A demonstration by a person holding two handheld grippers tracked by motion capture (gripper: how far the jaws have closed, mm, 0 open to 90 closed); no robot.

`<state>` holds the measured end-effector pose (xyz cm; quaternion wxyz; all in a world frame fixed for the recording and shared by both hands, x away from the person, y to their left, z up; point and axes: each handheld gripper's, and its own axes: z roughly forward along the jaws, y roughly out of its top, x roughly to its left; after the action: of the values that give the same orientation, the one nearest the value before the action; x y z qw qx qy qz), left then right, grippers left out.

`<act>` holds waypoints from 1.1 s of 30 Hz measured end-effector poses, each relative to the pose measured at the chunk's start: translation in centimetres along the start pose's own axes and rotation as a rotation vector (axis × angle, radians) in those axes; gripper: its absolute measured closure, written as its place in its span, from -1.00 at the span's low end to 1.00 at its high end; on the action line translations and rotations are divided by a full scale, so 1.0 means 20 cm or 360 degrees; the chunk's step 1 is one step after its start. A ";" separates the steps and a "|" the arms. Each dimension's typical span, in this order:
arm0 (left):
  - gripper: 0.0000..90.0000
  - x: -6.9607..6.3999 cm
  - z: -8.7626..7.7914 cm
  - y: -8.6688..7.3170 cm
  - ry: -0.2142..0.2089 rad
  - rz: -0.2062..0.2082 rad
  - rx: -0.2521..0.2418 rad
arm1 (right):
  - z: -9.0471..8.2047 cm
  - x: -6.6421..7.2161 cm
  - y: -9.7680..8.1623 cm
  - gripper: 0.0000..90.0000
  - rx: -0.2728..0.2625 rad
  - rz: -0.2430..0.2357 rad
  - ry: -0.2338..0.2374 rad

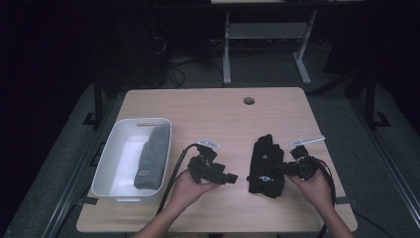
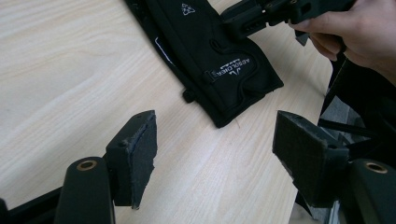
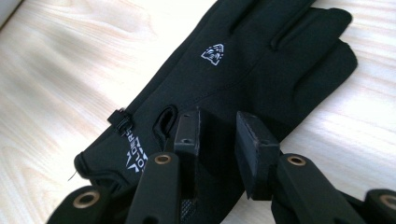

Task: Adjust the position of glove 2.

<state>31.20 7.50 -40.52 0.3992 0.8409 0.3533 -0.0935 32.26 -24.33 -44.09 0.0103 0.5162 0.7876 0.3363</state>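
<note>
Right gripper view: my right claw (image 3: 217, 140) stands narrow on the glove (image 3: 243, 70), right of the bin (image 1: 111, 158). Left claw (image 2: 215, 154) wide, empty. Advice: pinch both layers squarely before lifting.

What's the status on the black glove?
Right tool closing on the black glove at its edge. Left tool open, nothing in it, beside the glove. Nothing in the way.

Black glove (image 1: 266, 166) — flat on table (image 1: 218, 111).
</note>
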 end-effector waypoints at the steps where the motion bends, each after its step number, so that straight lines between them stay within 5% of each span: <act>1: -0.32 0.00 0.01 0.00 0.0001 -0.0003 0.0003 | 0.00 0.00 0.00 0.55 -0.0003 -0.0004 0.0013; 13: -0.32 0.00 0.11 0.01 0.0002 -0.0010 0.0047 | 0.03 0.06 -0.01 0.43 0.0036 -0.0022 0.0098; 20: -0.30 -0.01 0.20 0.01 -0.0017 -0.0027 0.0076 | 0.01 0.01 0.02 0.06 -0.0069 0.0007 0.0014; 33: -0.22 -0.01 0.35 0.01 -0.0001 -0.0064 0.0201 | 0.07 -0.12 0.09 -0.07 -0.0105 0.0122 -0.0123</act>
<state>32.11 2.09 -44.98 0.3434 0.8571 0.3634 -0.1237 35.26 -25.04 -45.07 0.0447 0.5579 0.7548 0.3421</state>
